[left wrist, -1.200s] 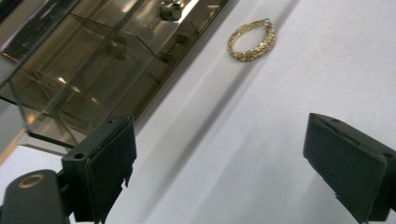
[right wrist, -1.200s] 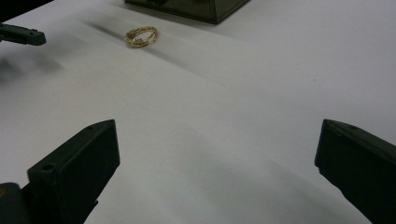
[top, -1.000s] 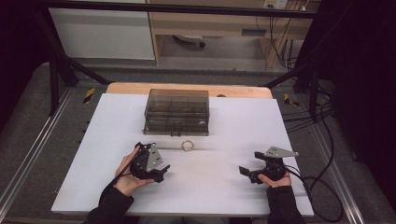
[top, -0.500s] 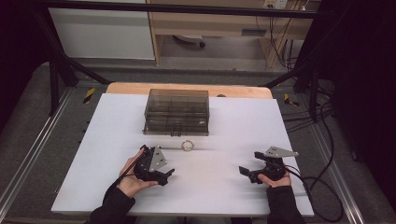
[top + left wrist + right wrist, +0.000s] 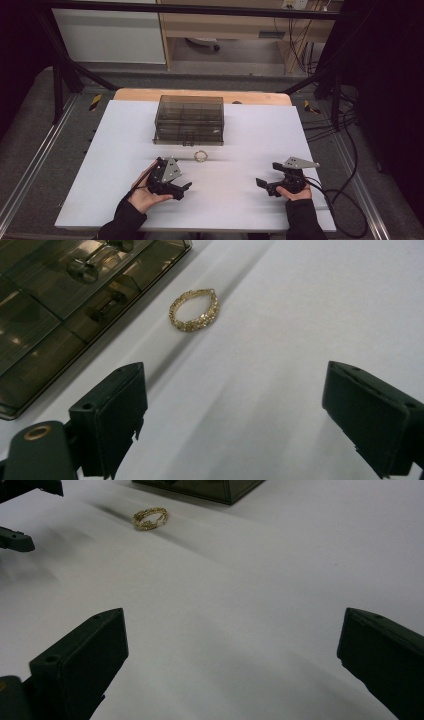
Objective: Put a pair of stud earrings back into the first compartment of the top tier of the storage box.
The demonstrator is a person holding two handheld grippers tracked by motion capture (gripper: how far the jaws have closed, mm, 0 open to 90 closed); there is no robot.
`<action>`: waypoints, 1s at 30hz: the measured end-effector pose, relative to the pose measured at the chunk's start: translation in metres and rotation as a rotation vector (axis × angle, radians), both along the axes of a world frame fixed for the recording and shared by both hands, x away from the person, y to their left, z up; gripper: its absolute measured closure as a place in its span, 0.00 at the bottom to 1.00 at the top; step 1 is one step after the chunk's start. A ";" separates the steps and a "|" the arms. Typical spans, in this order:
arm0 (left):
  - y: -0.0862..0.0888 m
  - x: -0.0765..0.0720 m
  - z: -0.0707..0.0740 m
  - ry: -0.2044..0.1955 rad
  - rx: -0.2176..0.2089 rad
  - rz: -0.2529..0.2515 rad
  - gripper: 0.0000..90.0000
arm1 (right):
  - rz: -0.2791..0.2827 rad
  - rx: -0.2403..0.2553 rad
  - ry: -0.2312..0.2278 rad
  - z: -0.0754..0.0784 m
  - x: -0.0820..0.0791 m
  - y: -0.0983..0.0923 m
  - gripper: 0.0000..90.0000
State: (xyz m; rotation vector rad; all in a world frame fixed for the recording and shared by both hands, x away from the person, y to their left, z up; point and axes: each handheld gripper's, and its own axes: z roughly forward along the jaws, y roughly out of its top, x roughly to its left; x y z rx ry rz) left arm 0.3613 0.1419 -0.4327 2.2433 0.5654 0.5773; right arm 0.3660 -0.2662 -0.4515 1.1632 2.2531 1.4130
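Two claws on the desk [image 5: 120, 150], one small change — in the high view the left claw [image 5: 180, 189] has swung over the last second: it sat angled near the desk's middle-left, now its jaws point right and slightly forward, nearer the gold bracelet [image 5: 200, 156]. The right claw [image 5: 264, 185] has not moved, parked near the front-right, jaws aimed left. Likely meaning: the left hand is lining up for the pick, the grasp not yet begun. The bracelet lies flat just in front of the smoked plastic drawer box [image 5: 189, 119], apart from it, forward and a bit right of the left claw.

Left gripper view — left claw [image 5: 235, 425] spread wide, nothing between the jaws. The bracelet [image 5: 194, 310] lies ahead and left of the gap's centre, well short of being straddled, near the drawer box [image 5: 60, 315] and its small knobs.

Right gripper view — right claw [image 5: 230, 665] also wide and empty. The bracelet [image 5: 150, 518] sits far ahead at upper left, well apart; the left claw's jaw tips [image 5: 20, 510] show at the left edge, beside it.
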 end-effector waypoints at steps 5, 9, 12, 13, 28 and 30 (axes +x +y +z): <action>-0.004 0.003 0.001 0.029 -0.031 0.004 0.15 | 0.000 -0.001 -0.002 0.000 0.000 0.000 0.01; -0.010 0.006 0.002 0.046 -0.055 -0.004 0.17 | 0.000 -0.001 -0.005 0.000 0.000 0.000 0.01; -0.016 0.010 0.003 0.071 -0.077 0.003 0.18 | 0.001 -0.004 0.000 0.000 0.000 0.000 0.01; -0.018 0.011 0.004 0.079 -0.086 0.004 0.18 | 0.001 -0.004 -0.003 0.000 0.000 0.000 0.01; -0.041 0.034 0.001 0.108 -0.060 0.059 0.29 | 0.003 -0.005 -0.004 0.000 0.000 0.000 0.01; -0.043 0.037 0.001 0.112 -0.067 0.066 0.32 | 0.002 -0.003 -0.003 0.000 0.000 0.000 0.01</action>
